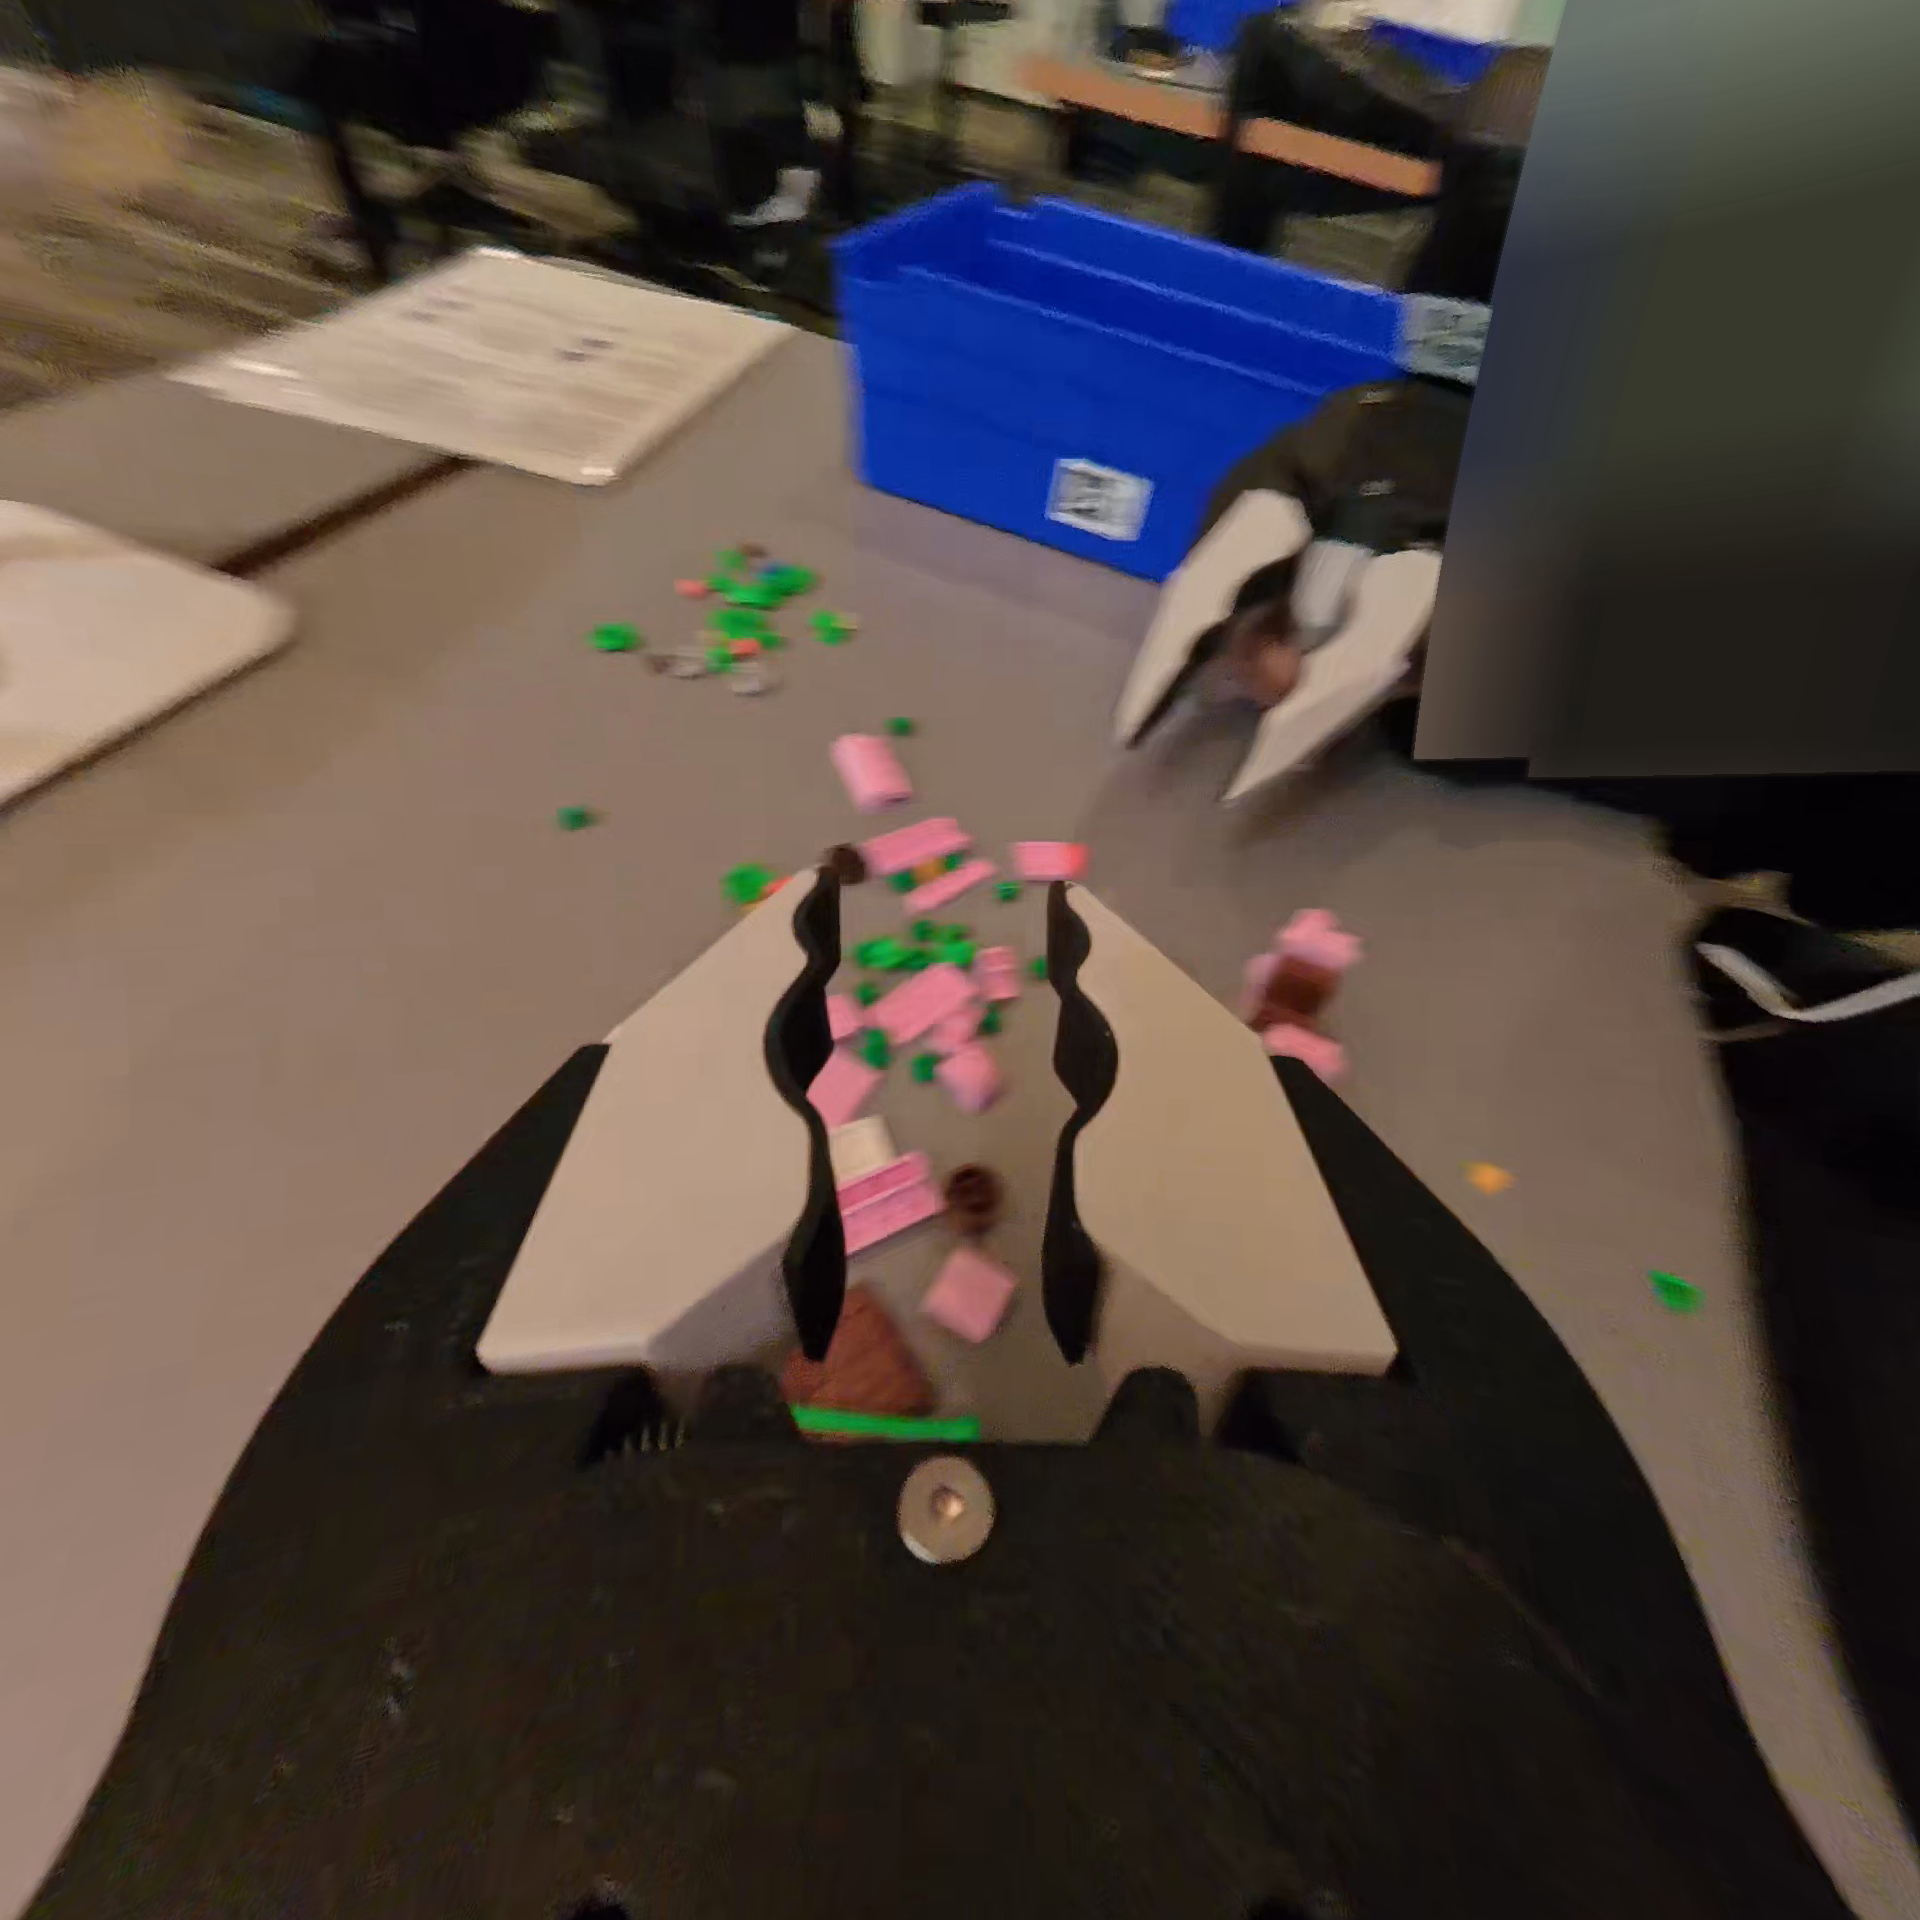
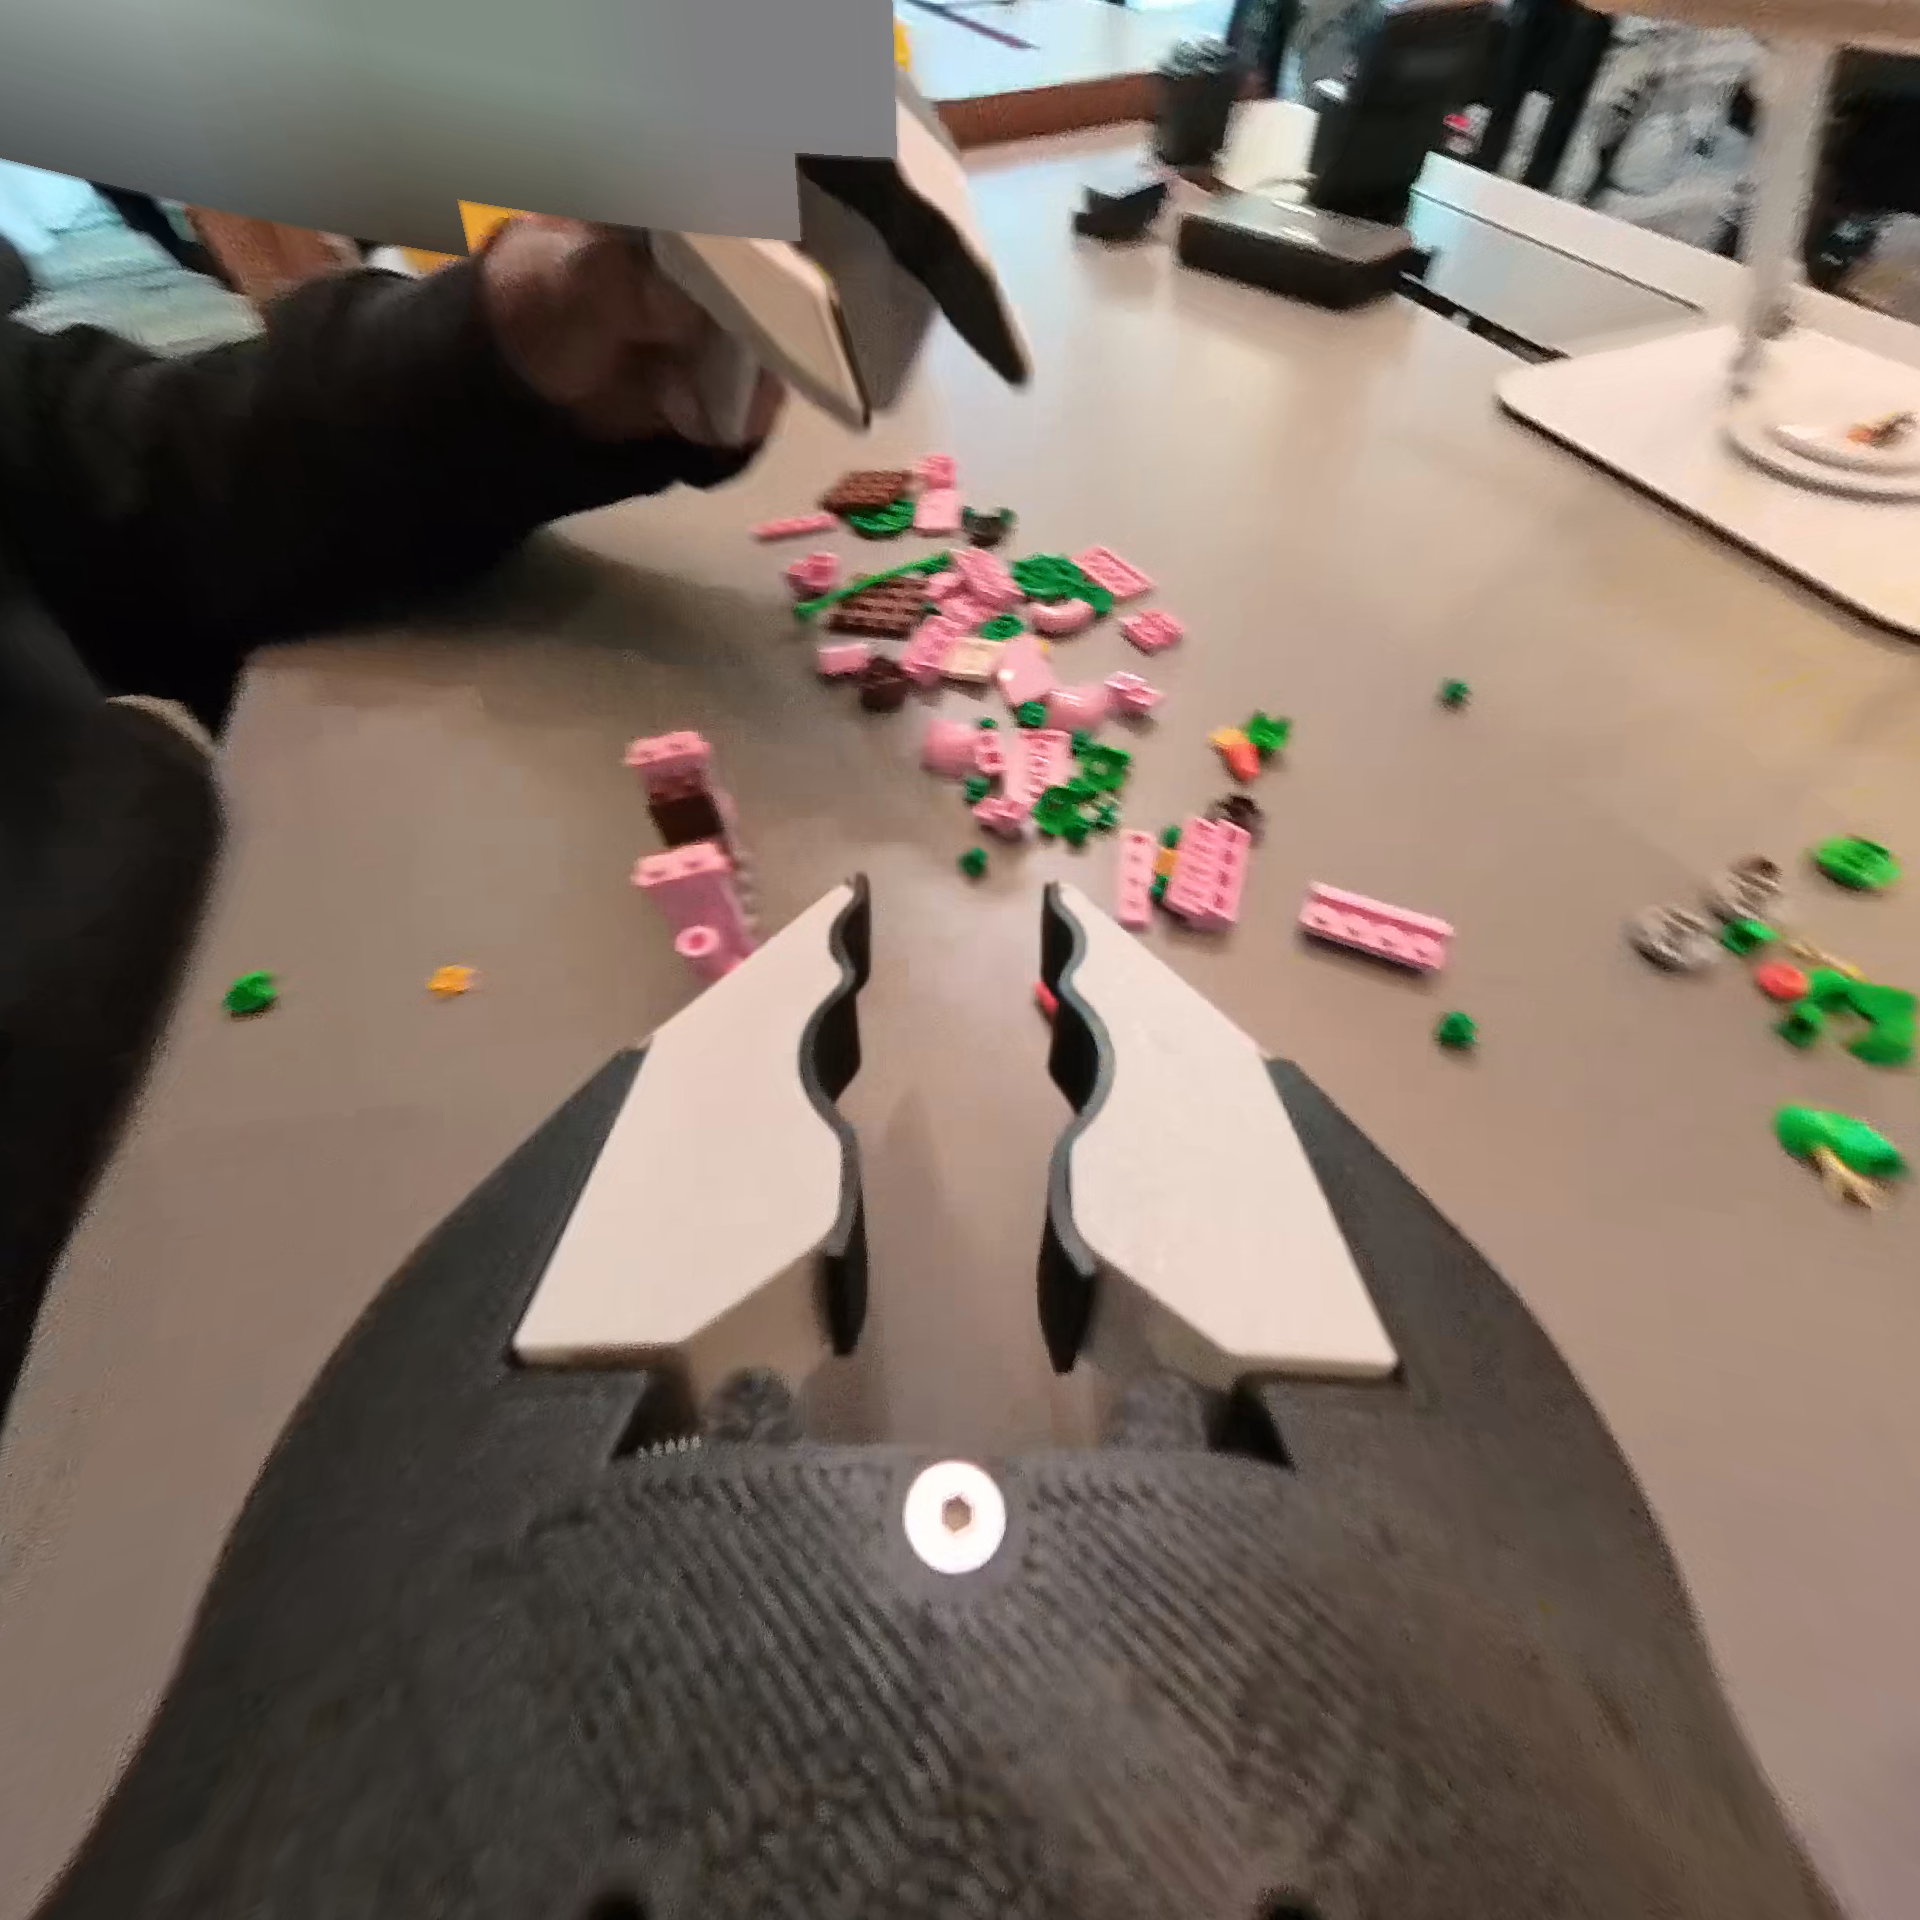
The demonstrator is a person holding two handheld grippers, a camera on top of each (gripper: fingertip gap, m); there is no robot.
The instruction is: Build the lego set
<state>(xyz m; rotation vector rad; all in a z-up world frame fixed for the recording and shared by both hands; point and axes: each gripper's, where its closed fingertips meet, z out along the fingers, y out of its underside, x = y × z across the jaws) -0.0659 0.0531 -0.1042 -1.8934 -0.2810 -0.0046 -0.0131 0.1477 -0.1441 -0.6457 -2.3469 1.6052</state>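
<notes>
Loose pink, green and brown lego pieces (image 1: pixel 925 997) lie scattered on the grey table (image 1: pixel 364 935). My left gripper (image 1: pixel 945 883) is open and empty, held above the pile, with pieces showing between its fingers. A part-built pink and brown stack (image 1: pixel 1304 982) stands right of it. In the right wrist view the pile (image 2: pixel 977 644) lies ahead, and the stack (image 2: pixel 691 842) stands just left of my right gripper (image 2: pixel 956 894), which is open and empty. The right gripper (image 1: pixel 1236 748) also shows far right in the left wrist view; the left gripper (image 2: pixel 935 384) shows at upper left in the right wrist view.
A blue bin (image 1: pixel 1070 364) stands at the back of the table with a printed sheet (image 1: pixel 499 358) to its left. A white stand base (image 2: pixel 1704 457) sits at the right, with a second cluster of green pieces (image 2: pixel 1839 997) near it. A dark sleeve (image 2: pixel 260 447) reaches in.
</notes>
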